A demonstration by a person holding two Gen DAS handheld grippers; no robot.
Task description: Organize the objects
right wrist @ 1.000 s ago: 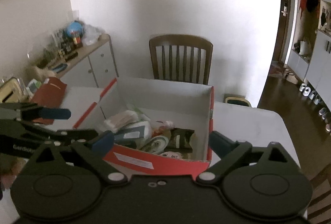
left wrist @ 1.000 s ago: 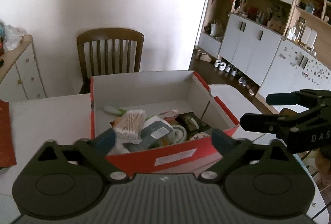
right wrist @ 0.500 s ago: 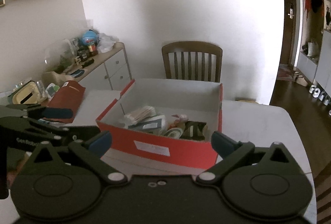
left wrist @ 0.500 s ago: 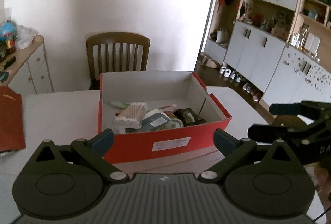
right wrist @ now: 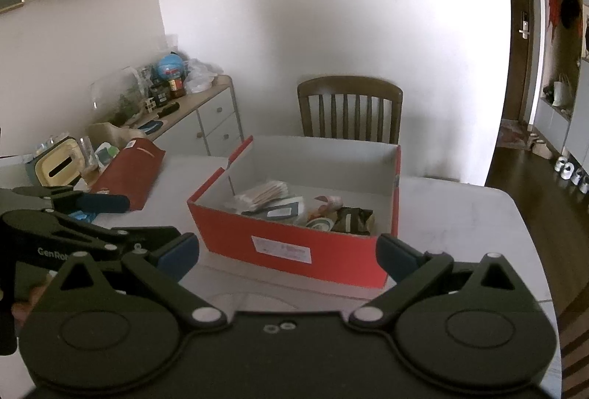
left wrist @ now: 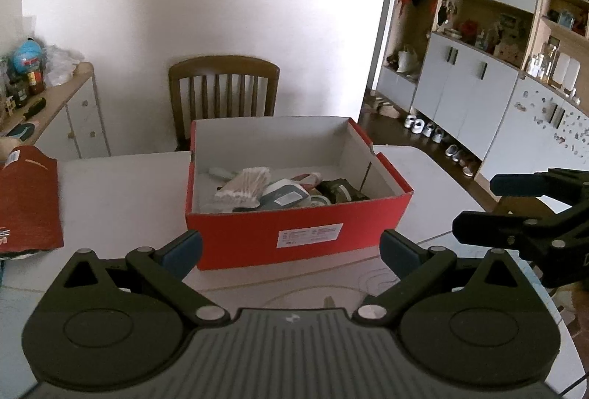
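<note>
A red shoebox stands open on the white table. Inside lie a pack of cotton swabs, a grey-blue pouch, a dark green packet and other small items. My left gripper is open and empty, held short of the box's near wall. My right gripper is open and empty, also short of the box. Each gripper shows in the other's view, the right one and the left one, both open.
A red box lid lies at the table's left. A wooden chair stands behind the table. A cluttered sideboard is at the left, cabinets at the right.
Both grippers have pulled back and up from the box, which now looks smaller and farther away. Both stay open and empty.
</note>
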